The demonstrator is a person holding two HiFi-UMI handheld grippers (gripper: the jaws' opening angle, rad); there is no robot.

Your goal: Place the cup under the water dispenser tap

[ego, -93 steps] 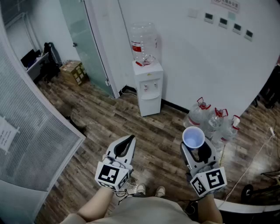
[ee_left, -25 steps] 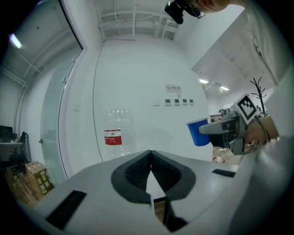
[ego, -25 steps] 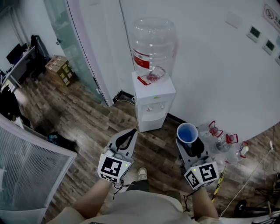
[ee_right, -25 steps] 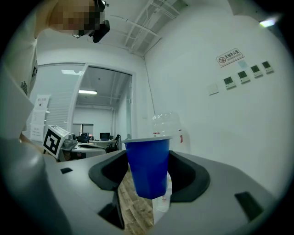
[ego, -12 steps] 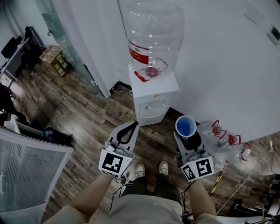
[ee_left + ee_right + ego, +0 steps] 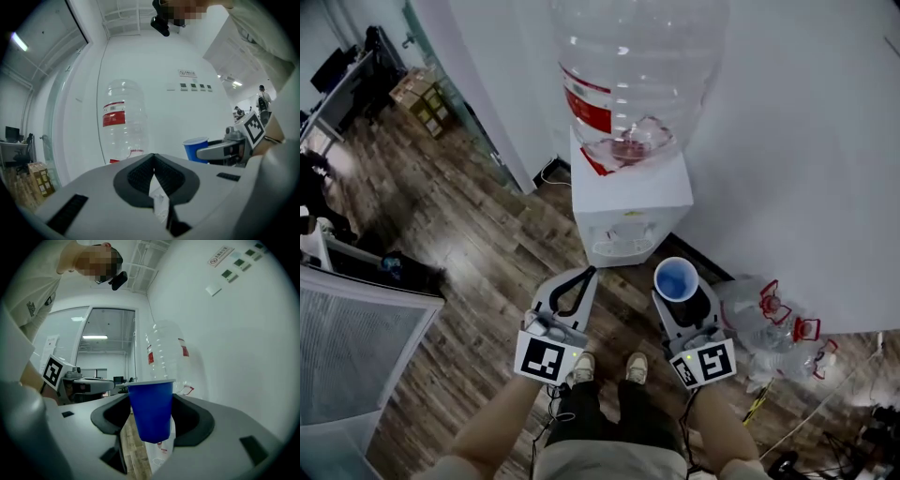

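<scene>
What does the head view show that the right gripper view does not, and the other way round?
Only the head view: the person's shoes, the spare water bottles and the open mouth of the blue cup seen from above. Only the right gripper view: the cup's outer wall clamped in the right gripper, and the wall sign. Both: the cup, the large bottle on the dispenser, and the left gripper.
</scene>
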